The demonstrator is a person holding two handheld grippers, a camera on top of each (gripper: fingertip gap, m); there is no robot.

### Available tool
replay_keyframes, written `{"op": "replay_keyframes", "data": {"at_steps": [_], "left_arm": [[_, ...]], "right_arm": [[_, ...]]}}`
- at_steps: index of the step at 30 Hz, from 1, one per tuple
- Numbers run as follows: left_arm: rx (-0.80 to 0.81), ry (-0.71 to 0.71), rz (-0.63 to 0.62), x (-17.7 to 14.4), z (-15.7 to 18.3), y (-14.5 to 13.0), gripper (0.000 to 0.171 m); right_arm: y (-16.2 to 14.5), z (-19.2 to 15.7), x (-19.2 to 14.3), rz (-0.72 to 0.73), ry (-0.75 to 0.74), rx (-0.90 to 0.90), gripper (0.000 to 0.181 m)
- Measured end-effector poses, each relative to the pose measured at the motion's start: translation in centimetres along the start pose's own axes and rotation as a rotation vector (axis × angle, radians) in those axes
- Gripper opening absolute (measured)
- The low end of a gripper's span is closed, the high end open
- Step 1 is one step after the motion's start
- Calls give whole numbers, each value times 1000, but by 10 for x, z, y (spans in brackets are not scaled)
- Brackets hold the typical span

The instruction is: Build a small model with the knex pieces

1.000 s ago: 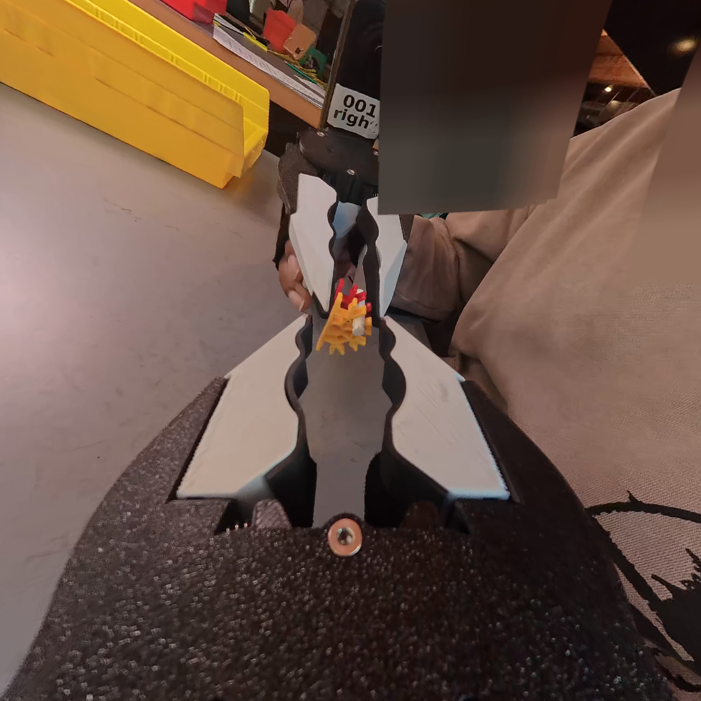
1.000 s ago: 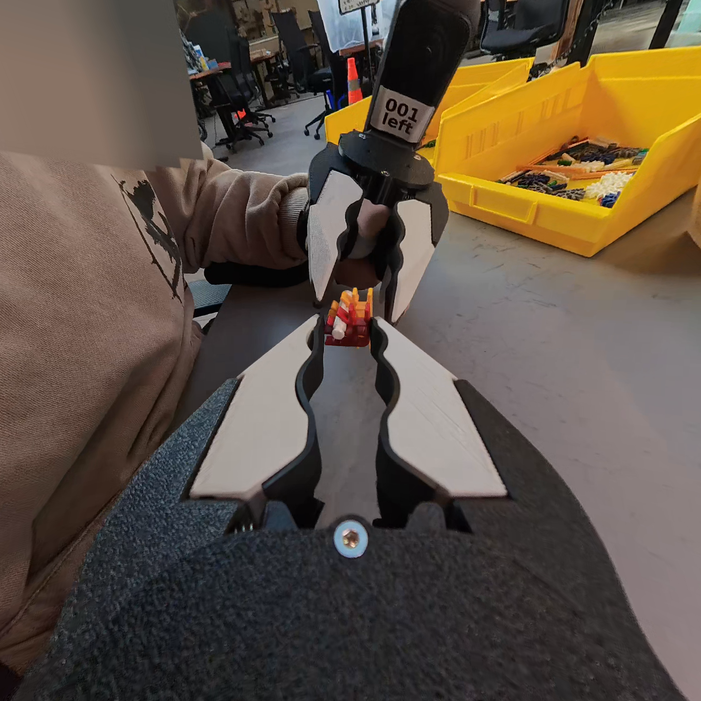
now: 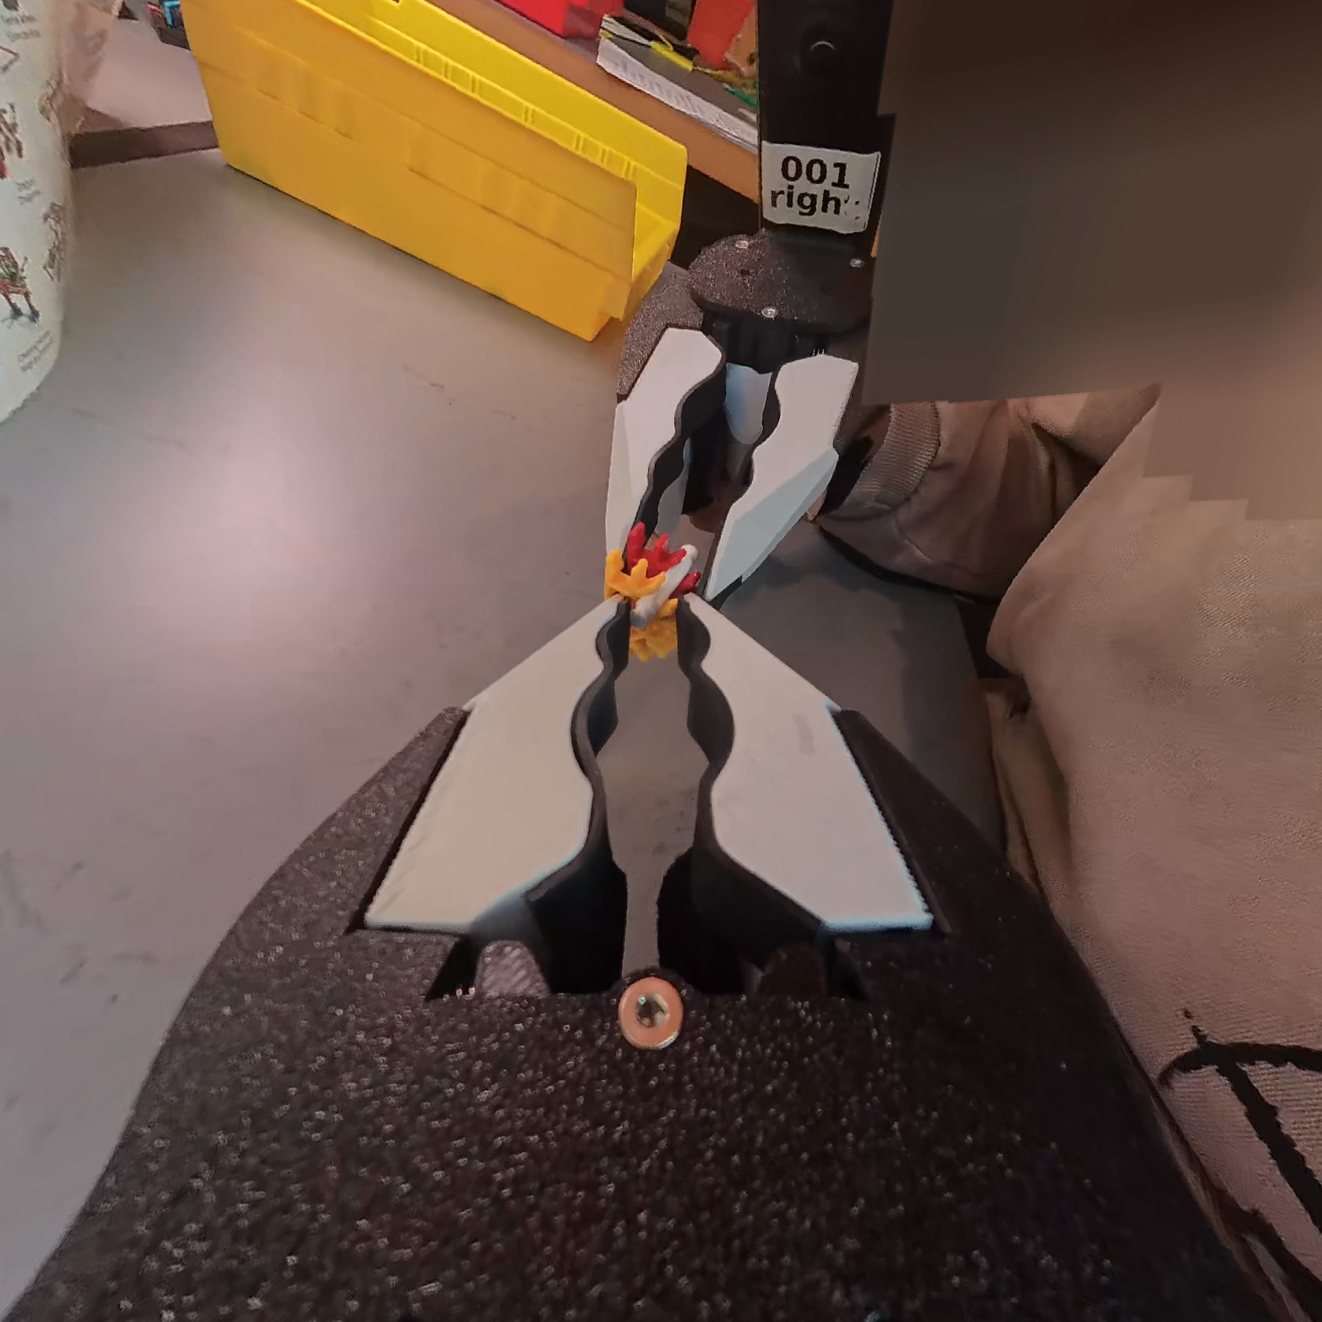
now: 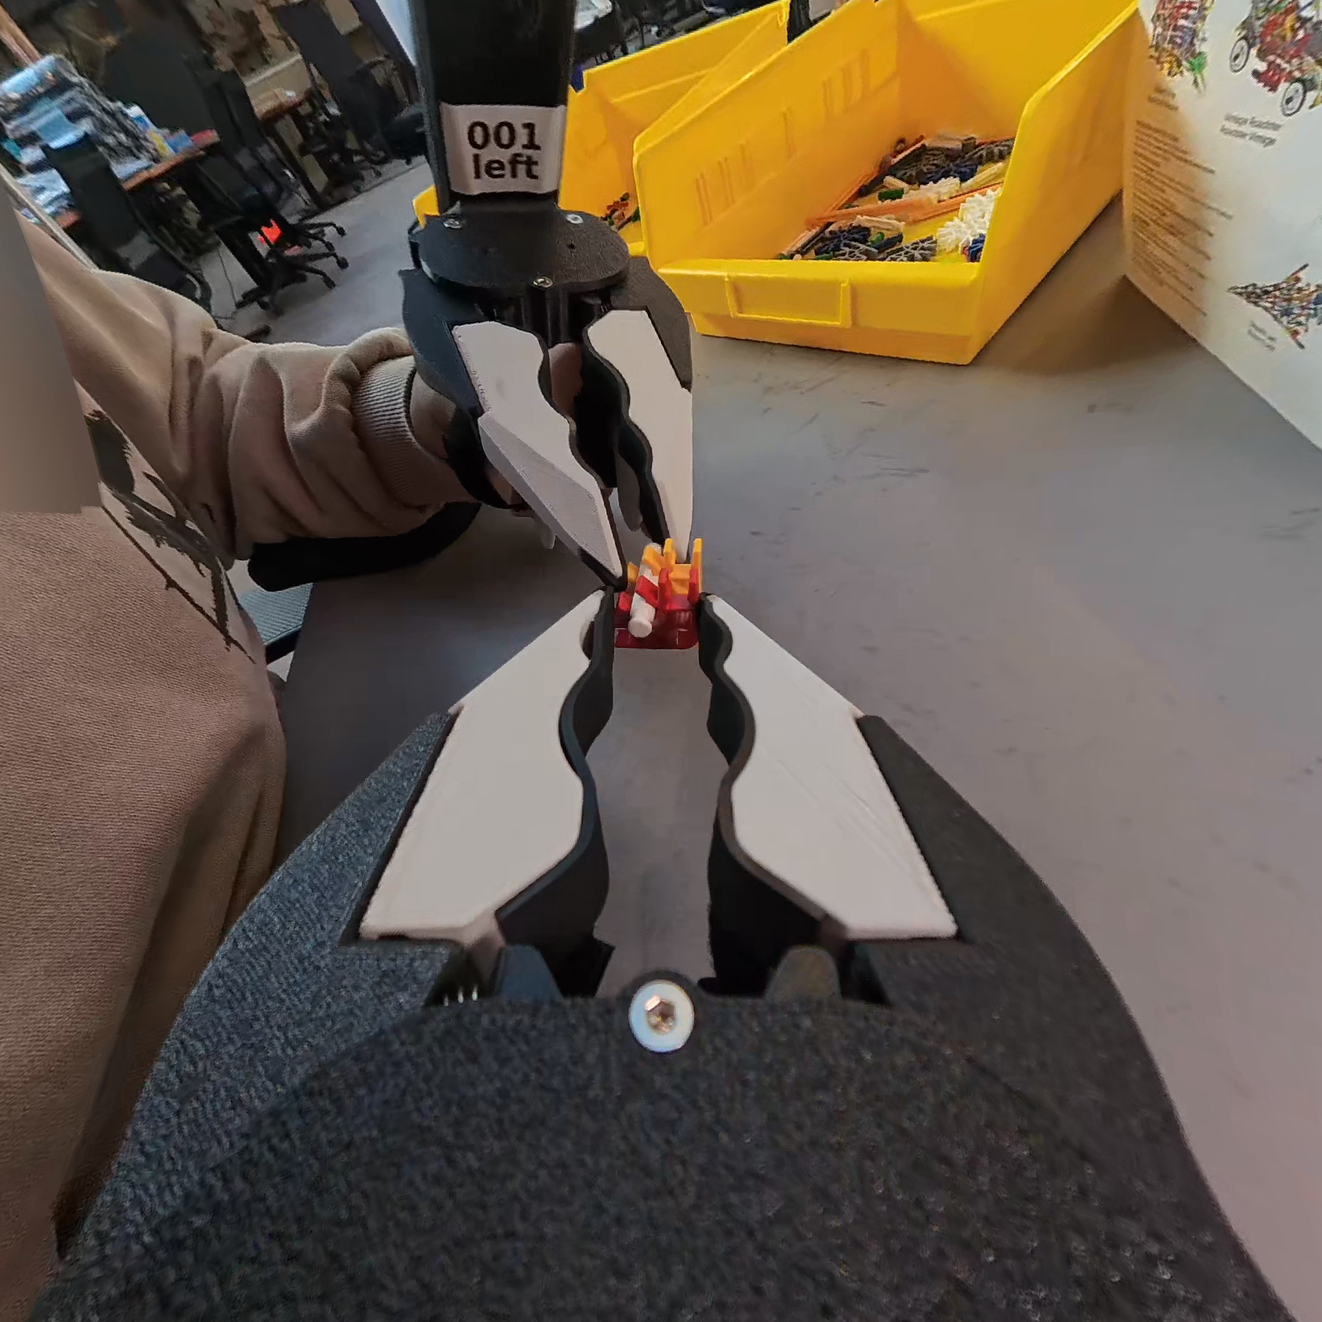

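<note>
A small assembly of a red connector (image 4: 662,629) and a yellow connector (image 4: 676,572), joined by a white rod (image 4: 642,615), is held between both grippers just above the grey table (image 4: 966,644). My right gripper (image 4: 659,611) is shut on the red connector. My left gripper (image 3: 649,611) is shut on the yellow connector (image 3: 651,640). In the left wrist view the right gripper (image 3: 669,569) comes down from above onto the red part (image 3: 647,551). In the right wrist view the left gripper (image 4: 644,561) meets the assembly from above, tip to tip with mine.
Yellow bins (image 4: 858,307) with loose building parts stand at the back of the table, and one also shows in the left wrist view (image 3: 443,186). A printed sheet (image 4: 1230,214) stands upright beside them. The person's beige sleeve (image 4: 300,443) and torso are close by. Left and right tips are no more than a few centimetres apart.
The left gripper's fingers have closed in from a wider gap onto the yellow connector. Both grippers have tilted and shifted, bringing the bins and printed sheet more into view.
</note>
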State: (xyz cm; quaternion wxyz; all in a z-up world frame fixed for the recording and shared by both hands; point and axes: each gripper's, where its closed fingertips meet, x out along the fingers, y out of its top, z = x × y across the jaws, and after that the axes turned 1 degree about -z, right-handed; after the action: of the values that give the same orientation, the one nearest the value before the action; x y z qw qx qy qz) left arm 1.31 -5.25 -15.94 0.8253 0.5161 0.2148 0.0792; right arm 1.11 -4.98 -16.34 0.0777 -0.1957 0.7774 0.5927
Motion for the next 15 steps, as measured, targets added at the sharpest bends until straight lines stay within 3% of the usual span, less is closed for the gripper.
{"op": "replay_keyframes", "data": {"at_steps": [4, 8, 11, 15], "left_arm": [[-135, -105, 48, -1, 3, 3, 14], [-77, -145, 66, -2, 14, 6, 11], [-33, -188, 113, -6, 26, 16, 10], [23, -225, 176, -8, 43, 27, 8]], "right_arm": [[6, -2, -3, 42, 22, -58, 21], [15, -10, -9, 94, 11, -178, 21], [30, -32, -20, 192, 228, -25, 36], [38, -39, -32, 264, 411, 143, 20]]}}
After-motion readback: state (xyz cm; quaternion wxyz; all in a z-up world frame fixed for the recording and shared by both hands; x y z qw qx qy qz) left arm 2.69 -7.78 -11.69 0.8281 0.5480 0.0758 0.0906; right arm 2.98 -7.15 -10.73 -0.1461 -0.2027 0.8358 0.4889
